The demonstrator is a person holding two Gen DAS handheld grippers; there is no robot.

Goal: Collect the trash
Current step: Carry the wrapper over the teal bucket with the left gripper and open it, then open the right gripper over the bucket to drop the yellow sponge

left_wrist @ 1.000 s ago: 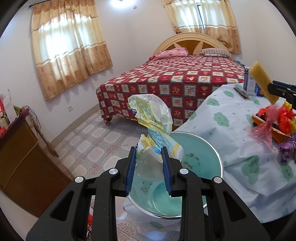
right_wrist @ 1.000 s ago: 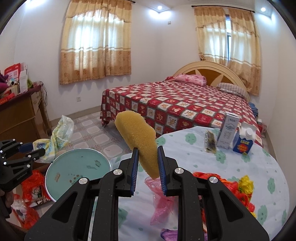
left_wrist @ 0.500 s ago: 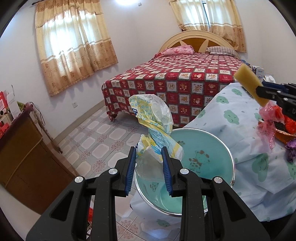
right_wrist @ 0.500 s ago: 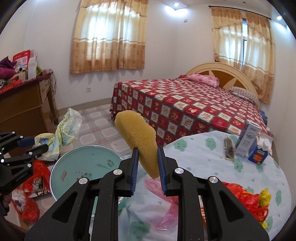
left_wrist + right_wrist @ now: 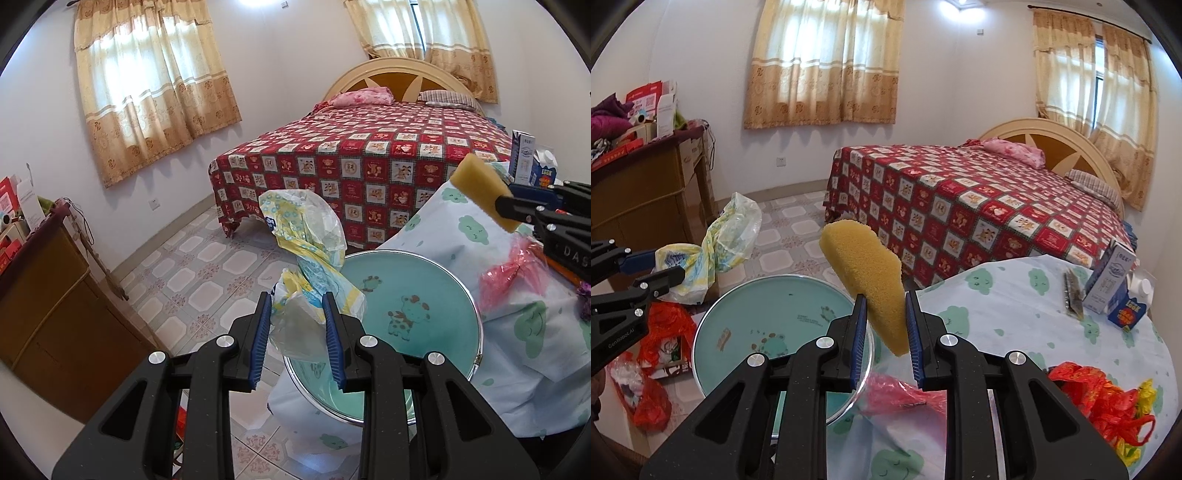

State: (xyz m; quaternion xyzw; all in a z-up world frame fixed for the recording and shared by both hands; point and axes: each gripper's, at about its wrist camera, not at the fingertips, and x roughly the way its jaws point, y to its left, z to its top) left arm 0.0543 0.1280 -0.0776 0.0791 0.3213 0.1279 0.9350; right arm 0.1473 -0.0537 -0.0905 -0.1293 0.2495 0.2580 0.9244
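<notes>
Crumpled plastic bag [image 5: 306, 254] stands up from the left gripper [image 5: 298, 328], clamped between its blue pads above the teal basin [image 5: 417, 295]. Right of it, the right gripper [image 5: 885, 325], angled downward, pinches a yellow sponge [image 5: 866, 273] over the basin's near-right rim, beside the table [image 5: 1004, 306].

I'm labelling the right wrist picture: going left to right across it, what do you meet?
Left gripper shut on a crumpled plastic bag → teal basin → yellow sponge in the right gripper → white carton → blue and red carton.
</notes>
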